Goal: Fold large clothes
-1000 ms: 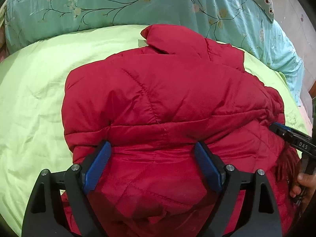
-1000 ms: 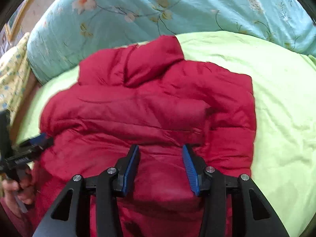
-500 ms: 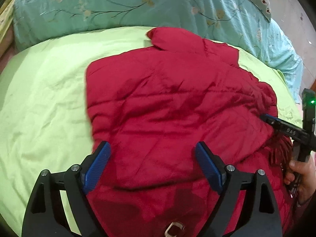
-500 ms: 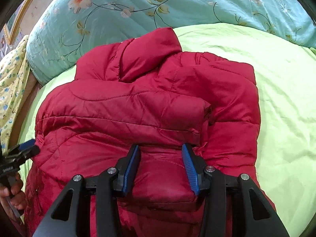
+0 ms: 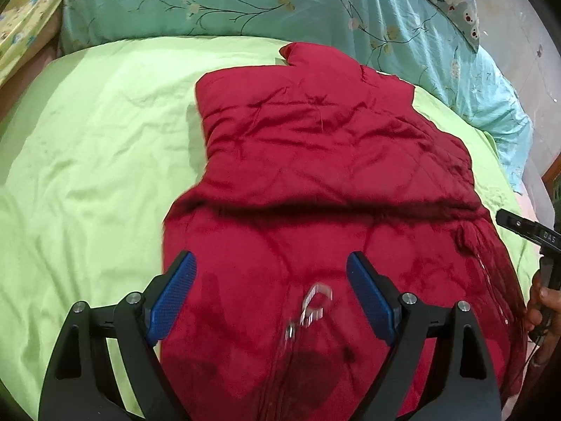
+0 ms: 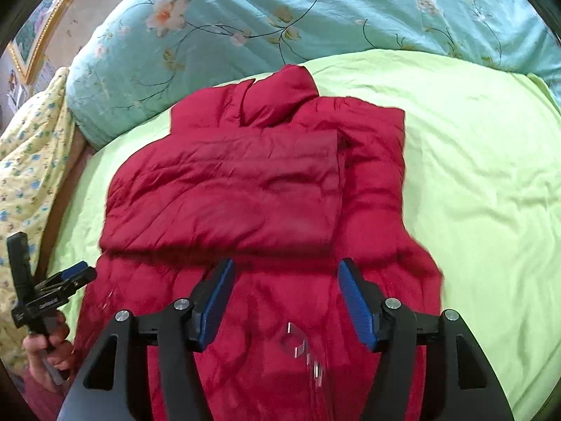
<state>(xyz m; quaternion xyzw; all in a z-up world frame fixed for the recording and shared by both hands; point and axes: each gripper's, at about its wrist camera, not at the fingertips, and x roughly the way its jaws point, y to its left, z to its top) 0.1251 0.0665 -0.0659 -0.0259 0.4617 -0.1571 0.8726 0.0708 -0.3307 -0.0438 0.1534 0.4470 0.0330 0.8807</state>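
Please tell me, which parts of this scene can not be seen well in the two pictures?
- Red jacket hem: cut off by the bottom edge in both wrist views.
- Zipper pull: motion-blurred in both views.
- Folded-in sleeve: covers the jacket front beneath.
- Green sheet under the jacket: hidden.

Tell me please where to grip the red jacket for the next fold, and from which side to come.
Probably the near hem of the red jacket, one corner per gripper, coming from the person's side. The sleeves seem already folded across the body, so the bottom half lies free. The left gripper and right gripper hang open over it.
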